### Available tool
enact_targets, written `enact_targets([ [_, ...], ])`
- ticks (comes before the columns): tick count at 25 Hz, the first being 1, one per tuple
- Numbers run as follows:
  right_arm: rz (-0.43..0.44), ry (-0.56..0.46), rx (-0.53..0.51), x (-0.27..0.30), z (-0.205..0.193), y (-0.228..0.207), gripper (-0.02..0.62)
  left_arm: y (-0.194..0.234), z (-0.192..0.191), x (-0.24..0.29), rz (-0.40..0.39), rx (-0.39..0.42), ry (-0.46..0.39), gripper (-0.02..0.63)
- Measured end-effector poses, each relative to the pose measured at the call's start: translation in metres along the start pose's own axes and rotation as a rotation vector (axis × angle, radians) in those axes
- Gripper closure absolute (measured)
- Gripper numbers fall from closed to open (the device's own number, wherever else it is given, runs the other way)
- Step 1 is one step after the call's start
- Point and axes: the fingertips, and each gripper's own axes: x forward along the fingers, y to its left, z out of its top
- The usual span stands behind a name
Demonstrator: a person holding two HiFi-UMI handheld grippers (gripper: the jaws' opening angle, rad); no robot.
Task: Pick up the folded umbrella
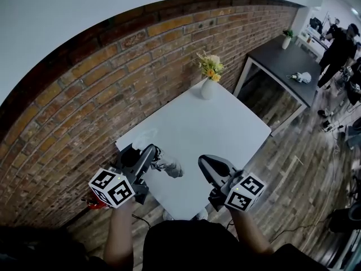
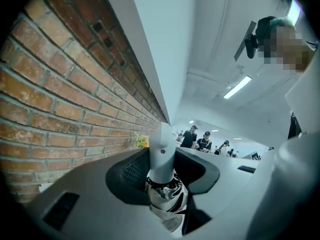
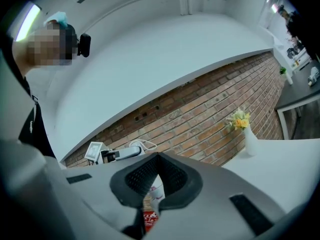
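From the head view, we see the left gripper (image 1: 153, 153) over the near left corner of the white table (image 1: 225, 123), with the folded umbrella (image 1: 168, 166) sticking out sideways from its jaws as a patterned grey and white bundle. It looks to us to be clear of the tabletop, though from this steep angle we cannot be sure. The right gripper (image 1: 203, 162) hangs just beside it over the near edge and carries nothing. A vase (image 1: 207, 88) of flowers (image 1: 210, 65) stands well apart at the far corner, against the brick wall (image 1: 113, 78). In the left gripper view, the jaws are clamped on the umbrella: its white handle (image 2: 162, 151) rises between the ribbed pads and the gathered cloth (image 2: 167, 199) bunches below them. In the right gripper view, the two pads meet at their tips with only background showing through the gap below, so we read this tool (image 3: 157, 159) as closed and empty; the vase (image 3: 251, 140) shows far off on the right. We judge the grasp made and the pick-up in its lifting stage, close to done. The next move calls for a steady squeeze on the smooth handle, which could slip, and for a level carry so the heavier cloth end does not swing. The free tool could steady that end if it sags.
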Motion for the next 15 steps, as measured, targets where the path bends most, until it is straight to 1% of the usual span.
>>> enact_targets([
  [2, 0.001, 0.005, -0.005, -0.001, -0.001, 0.001, 0.574, 0.001, -0.003, 0.0, 0.003, -0.017, 0.004, 0.443],
  [5, 0.006, 0.001, 0.018, -0.004, -0.002, 0.0, 0.574, 0.003, -0.007, 0.0, 0.01, -0.045, 0.007, 0.443],
  [15, -0.007, 0.004, 0.058, -0.009, -0.009, -0.007, 0.574, 0.004, -0.019, 0.003, 0.01, -0.09, 0.014, 0.443],
])
